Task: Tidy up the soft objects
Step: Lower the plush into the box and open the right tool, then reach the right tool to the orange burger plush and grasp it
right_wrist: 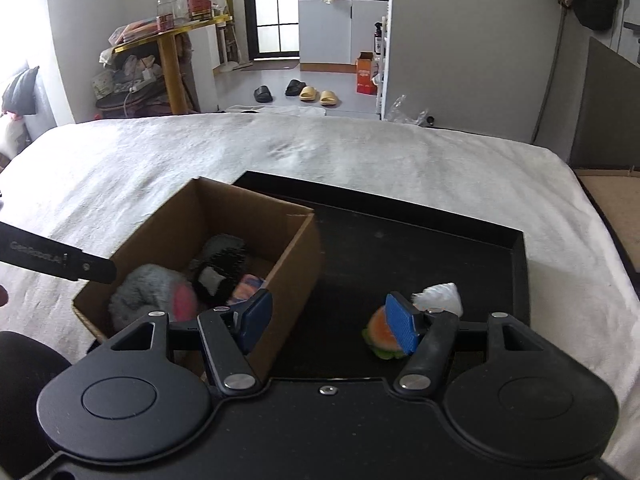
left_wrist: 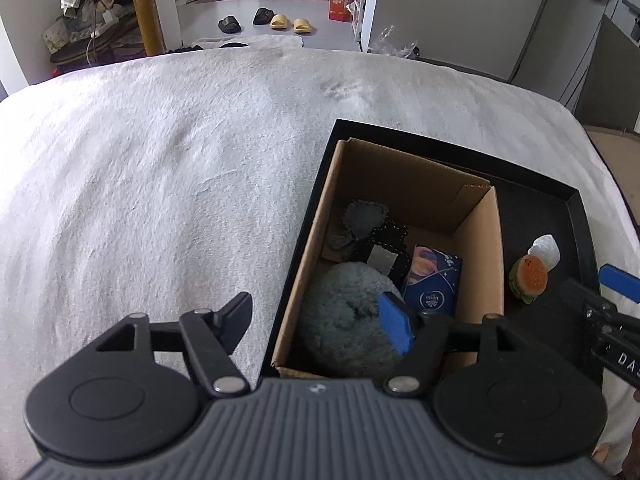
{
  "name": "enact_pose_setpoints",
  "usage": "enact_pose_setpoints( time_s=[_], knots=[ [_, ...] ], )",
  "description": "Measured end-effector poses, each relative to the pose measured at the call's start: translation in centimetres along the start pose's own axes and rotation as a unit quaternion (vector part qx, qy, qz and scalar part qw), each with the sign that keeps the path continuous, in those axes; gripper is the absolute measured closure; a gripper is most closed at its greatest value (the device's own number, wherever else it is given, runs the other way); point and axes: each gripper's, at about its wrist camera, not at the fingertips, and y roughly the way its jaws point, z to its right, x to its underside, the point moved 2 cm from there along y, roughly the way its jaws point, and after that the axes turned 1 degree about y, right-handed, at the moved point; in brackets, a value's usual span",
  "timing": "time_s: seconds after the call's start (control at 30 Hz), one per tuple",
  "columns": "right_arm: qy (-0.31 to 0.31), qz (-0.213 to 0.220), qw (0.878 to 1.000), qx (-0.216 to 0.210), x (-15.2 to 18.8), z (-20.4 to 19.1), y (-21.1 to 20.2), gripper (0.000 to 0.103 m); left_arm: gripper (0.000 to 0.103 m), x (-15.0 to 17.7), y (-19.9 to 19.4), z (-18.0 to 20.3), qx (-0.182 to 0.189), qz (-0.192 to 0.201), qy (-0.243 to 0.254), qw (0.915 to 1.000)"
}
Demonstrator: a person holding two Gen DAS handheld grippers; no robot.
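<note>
Lying beside right hand-held gripper fingertip: burger plush on black tray.

Corrugated cardboard box, matt brown; fluffy grey plush; rough white blanket.

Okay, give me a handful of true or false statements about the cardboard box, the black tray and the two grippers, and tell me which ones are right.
1. The cardboard box stands in the black tray. True.
2. The burger toy lies inside the box. False: it lies on the tray floor outside the box, beside a white object.
3. The left gripper clamps the fluffy grey plush. False: its jaws stand apart and the plush lies in the box.
4. The right gripper holds nothing. True.
5. The tray rests on a white blanket. True.
</note>
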Motion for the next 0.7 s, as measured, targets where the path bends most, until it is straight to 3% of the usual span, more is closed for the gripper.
enact_pose_setpoints(
  time_s=[0.17,0.33,0.7],
  knots=[
    [0.010,0.000,1.000,0.001,0.4,1.8,0.6,0.040,0.029,-0.2,0.2,1.1,-0.017,-0.003,0.013,0.9998],
    [0.036,0.013,0.999,0.010,1.3,3.4,1.8,0.026,0.025,-0.3,0.2,2.1,-0.036,0.002,0.032,0.9988],
    [0.100,-0.006,0.995,0.000,3.6,6.4,5.8,0.025,0.022,-1.4,1.9,3.8,-0.089,0.005,0.056,0.9944]
  ],
)
